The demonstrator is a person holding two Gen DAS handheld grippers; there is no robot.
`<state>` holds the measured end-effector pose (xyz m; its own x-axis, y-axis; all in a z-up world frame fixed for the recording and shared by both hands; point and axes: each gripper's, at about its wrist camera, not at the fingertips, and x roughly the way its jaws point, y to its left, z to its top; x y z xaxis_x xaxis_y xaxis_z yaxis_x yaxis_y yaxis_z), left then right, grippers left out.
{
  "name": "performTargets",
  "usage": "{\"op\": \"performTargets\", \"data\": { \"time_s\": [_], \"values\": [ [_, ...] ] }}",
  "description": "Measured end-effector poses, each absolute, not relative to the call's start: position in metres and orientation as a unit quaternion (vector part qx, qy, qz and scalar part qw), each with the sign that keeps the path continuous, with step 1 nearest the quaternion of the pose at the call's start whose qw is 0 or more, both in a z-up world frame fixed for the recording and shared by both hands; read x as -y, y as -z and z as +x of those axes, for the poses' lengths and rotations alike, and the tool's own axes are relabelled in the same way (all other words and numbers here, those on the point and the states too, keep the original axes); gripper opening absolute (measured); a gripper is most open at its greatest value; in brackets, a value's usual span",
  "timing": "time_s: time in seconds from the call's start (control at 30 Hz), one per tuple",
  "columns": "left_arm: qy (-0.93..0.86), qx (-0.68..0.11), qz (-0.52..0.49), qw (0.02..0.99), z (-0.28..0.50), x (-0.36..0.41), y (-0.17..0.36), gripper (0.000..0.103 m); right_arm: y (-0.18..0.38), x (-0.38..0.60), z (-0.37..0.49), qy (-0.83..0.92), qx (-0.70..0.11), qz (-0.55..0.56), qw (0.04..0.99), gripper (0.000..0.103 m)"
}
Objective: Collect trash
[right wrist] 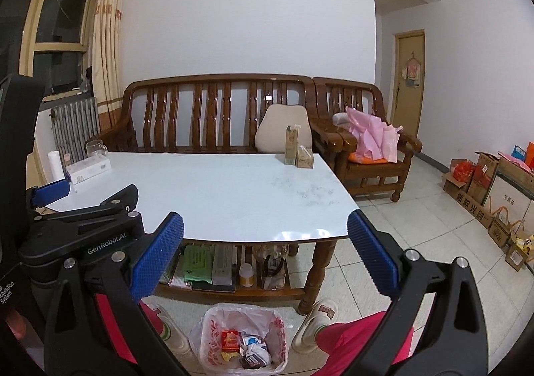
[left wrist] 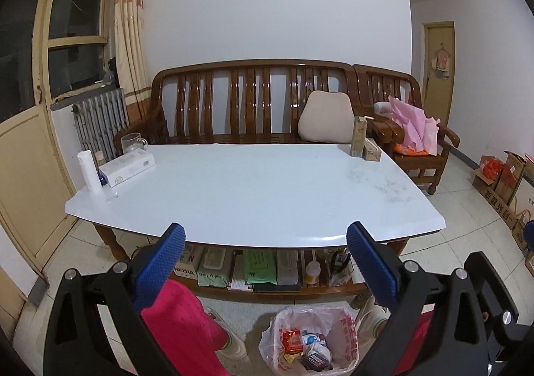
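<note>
White-walled sitting room, tiled floor, wooden slatted sofa against the far wall with a beige cushion on it; matching armchair beside it, holding pink bags.

Item 1: bench, white glossy top on turned wooden legs, standing in front of the sofa. On its far left corner: glass mug, tissue box, white roll. On its far right corner: upright drink carton with a small box just beside it.

Item 2: lower shelf under the bench top, packed with wipes packs, boxes and a small bottle.

Item 3: trash bag, clear plastic with red print, open on the floor at my feet, on the near side of the bench. Inside: a red packet, crumpled white paper and dark scraps.

Item 4: my left claw, blue pads spread wide, nothing between them, over the near edge of the bench.

Item 5: my right claw, blue pads likewise spread wide and empty, over the bench's near right corner.

Item 6: my legs in pink trousers, white slippers either side of the bag.
</note>
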<state>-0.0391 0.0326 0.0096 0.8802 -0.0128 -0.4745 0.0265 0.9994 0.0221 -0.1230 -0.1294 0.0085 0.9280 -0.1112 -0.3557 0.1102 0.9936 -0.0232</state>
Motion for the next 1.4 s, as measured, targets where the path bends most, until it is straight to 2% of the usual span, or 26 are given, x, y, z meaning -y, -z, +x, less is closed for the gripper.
{"op": "performTargets", "data": {
  "time_s": [1.4],
  "values": [
    [0.006,-0.255,0.01,0.967,-0.0397,-0.0328,-0.0074,0.095,-0.0079,0.1257,-0.1289,0.059,-0.183,0.001,0.981,0.096]
  ]
}}
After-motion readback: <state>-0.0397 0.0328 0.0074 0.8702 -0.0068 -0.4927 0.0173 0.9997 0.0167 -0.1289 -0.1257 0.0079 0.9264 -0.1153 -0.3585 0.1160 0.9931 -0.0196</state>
